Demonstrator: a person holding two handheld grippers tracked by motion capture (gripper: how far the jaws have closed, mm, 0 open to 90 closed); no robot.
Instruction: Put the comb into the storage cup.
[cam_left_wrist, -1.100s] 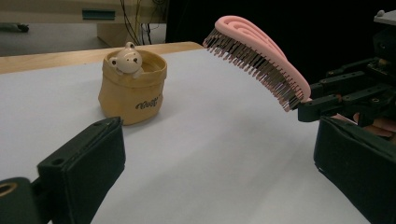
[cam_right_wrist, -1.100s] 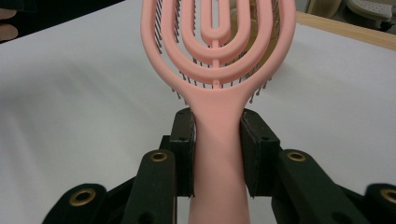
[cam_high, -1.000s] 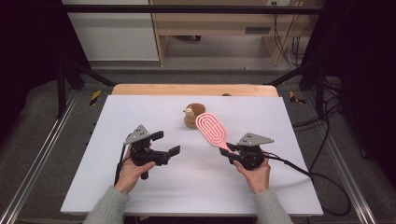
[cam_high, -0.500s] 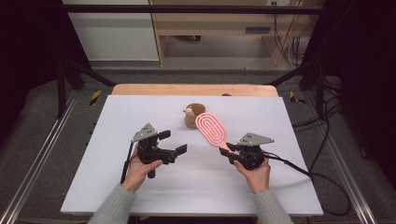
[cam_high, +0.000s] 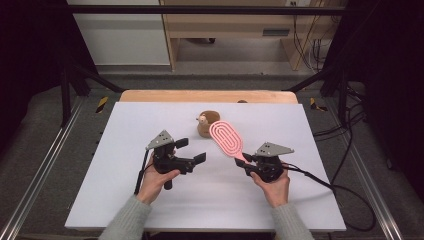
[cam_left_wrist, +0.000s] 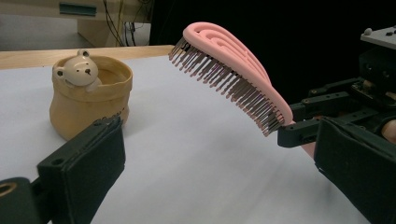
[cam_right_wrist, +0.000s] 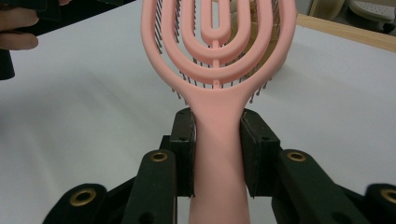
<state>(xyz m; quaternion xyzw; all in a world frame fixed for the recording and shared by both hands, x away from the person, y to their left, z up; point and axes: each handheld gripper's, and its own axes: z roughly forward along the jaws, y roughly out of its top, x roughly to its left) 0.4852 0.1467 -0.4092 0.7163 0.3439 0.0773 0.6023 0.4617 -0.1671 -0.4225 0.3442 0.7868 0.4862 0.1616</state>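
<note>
From the high view, a person sits at a white table (cam_high: 125, 200) holding a gripper in each hand. The right gripper (cam_high: 248, 165) pinches the handle of a pink hairbrush (cam_high: 226, 138), whose head is raised and slanted toward a small tan bear-faced pot (cam_high: 206, 123) standing just behind it. The left gripper (cam_high: 192, 151), spread and holding nothing, has shifted rightward toward the brush over the last second while the right hand has stayed put (likely a move to take or steady the brush, so a handover or a placing into the pot seems near). The near half of the table is bare, and the front and side edges lie well apart from both hands. From the left gripper view, its two black jaws stand wide at the lower corners; between them the brush (cam_left_wrist: 233, 70) hangs in the air, bristles down, with the pot (cam_left_wrist: 88, 95) to its left and open tabletop beneath. From the right gripper view, the jaws press on both sides of the pink handle (cam_right_wrist: 218, 154), the ribbed head rising above; the pot shows faintly through its slots, with clear white surface on either side.
</note>
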